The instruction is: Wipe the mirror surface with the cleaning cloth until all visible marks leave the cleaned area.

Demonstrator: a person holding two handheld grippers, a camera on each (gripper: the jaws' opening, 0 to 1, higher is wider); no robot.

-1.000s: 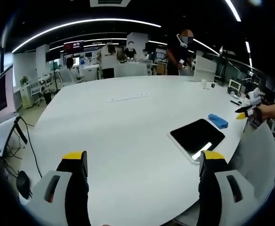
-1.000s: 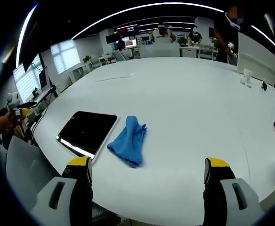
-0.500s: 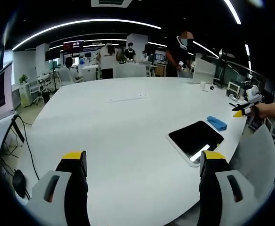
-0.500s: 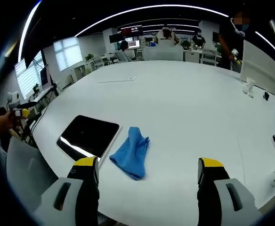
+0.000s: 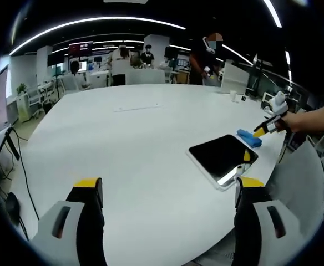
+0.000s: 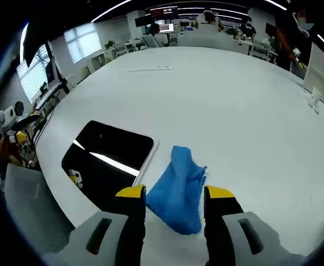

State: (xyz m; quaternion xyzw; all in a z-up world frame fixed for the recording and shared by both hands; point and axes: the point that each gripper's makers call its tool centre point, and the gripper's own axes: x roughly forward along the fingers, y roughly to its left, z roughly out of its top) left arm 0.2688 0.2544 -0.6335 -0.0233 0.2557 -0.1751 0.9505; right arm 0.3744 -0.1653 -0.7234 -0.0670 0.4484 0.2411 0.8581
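Observation:
The mirror (image 5: 222, 158) is a dark rectangle in a white frame lying flat near the table's curved edge; a ceiling light reflects in it. Beyond it lies the blue cleaning cloth (image 5: 249, 137). My left gripper (image 5: 169, 188) hovers open over bare table, short of the mirror. A hand brings my right gripper (image 5: 267, 126) in low over the cloth. In the right gripper view the cloth (image 6: 176, 191) is crumpled just right of the mirror (image 6: 106, 160). The right gripper (image 6: 175, 195) has its jaws half closed on either side of the cloth's near end.
The big white table (image 5: 123, 138) stretches far back with a long white strip (image 6: 151, 68) on it. A grey chair back (image 6: 29, 205) stands at the table edge by the mirror. Small cups (image 5: 233, 95) sit at the far side. People stand at desks behind.
The right gripper has dropped forward onto the cloth and its jaws have narrowed to about half their gap. The left gripper has stayed open, its view shifting slightly.

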